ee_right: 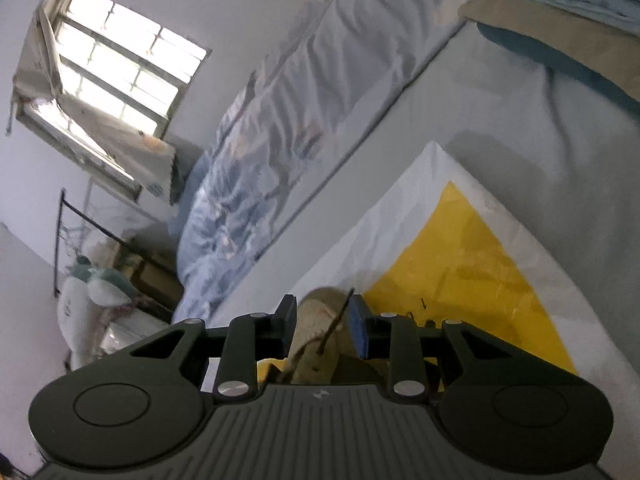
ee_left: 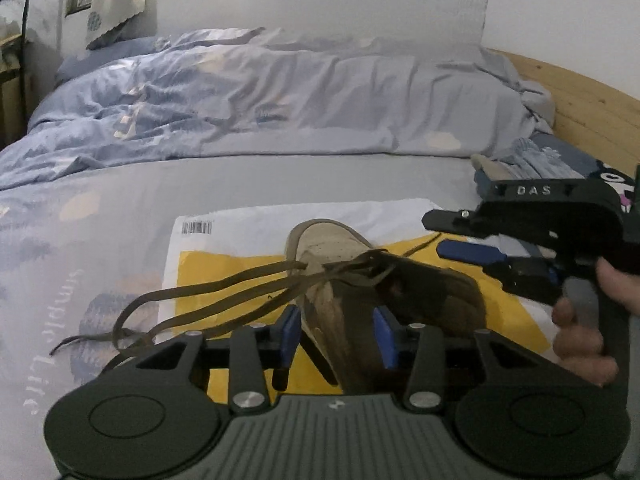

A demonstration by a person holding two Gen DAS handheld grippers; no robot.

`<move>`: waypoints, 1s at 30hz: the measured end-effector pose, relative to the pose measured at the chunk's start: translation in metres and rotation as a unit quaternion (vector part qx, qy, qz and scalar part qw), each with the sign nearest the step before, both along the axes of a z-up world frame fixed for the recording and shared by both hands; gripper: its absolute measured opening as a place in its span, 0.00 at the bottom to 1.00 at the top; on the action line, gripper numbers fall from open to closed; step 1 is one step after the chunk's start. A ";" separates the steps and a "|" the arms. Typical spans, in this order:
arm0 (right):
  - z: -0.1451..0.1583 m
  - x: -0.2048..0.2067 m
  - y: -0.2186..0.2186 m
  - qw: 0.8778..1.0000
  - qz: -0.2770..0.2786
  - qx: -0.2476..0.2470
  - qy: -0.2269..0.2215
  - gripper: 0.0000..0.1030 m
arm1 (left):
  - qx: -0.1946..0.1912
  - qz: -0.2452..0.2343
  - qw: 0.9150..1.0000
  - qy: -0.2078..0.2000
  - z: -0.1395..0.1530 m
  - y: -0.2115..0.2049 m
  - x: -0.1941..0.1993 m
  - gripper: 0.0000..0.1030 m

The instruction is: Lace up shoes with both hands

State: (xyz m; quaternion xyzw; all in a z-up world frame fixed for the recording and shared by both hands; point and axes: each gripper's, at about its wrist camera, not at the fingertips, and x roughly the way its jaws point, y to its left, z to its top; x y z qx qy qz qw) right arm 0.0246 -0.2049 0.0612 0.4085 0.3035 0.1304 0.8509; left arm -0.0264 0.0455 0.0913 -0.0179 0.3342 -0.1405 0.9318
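Observation:
A beige and olive shoe [ee_left: 332, 244] lies on a white and yellow plastic bag [ee_left: 248, 232] on the bed. Its brown laces [ee_left: 224, 284] trail loose to the left in long loops. My left gripper [ee_left: 338, 332] hovers over the shoe's heel end, jaws apart, with the shoe showing between the blue pads [ee_left: 289, 334]. My right gripper [ee_left: 436, 236] is to the right of the shoe, open and holding nothing; a hand [ee_left: 584, 332] grips its handle. In the right wrist view the right gripper [ee_right: 322, 322] stands open over the shoe's toe [ee_right: 316, 308], and a lace strand [ee_right: 334, 330] runs loose between the pads.
A crumpled blue duvet [ee_left: 240, 92] fills the far side of the bed. A wooden headboard [ee_left: 580, 100] and folded clothes [ee_left: 532, 160] are at the right. A window [ee_right: 120, 72] and stuffed bags [ee_right: 88, 308] are past the bed's end. Grey sheet [ee_left: 100, 200] surrounds the bag.

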 end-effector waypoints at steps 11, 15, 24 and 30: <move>-0.014 0.006 0.026 0.999 -0.013 -0.017 0.026 0.29 | -0.044 0.024 0.999 0.016 -0.016 0.009 0.014 0.18; -0.016 0.010 0.027 0.999 -0.007 -0.013 0.028 0.29 | -0.051 0.034 0.998 0.013 -0.018 0.011 0.015 0.15; -0.016 0.007 0.033 0.999 -0.017 -0.029 0.015 0.02 | -0.068 0.068 0.995 0.000 -0.023 0.013 0.009 0.11; -0.010 0.002 0.033 0.998 -0.023 -0.053 -0.005 0.01 | -0.082 0.103 0.991 -0.008 -0.025 0.013 0.006 0.09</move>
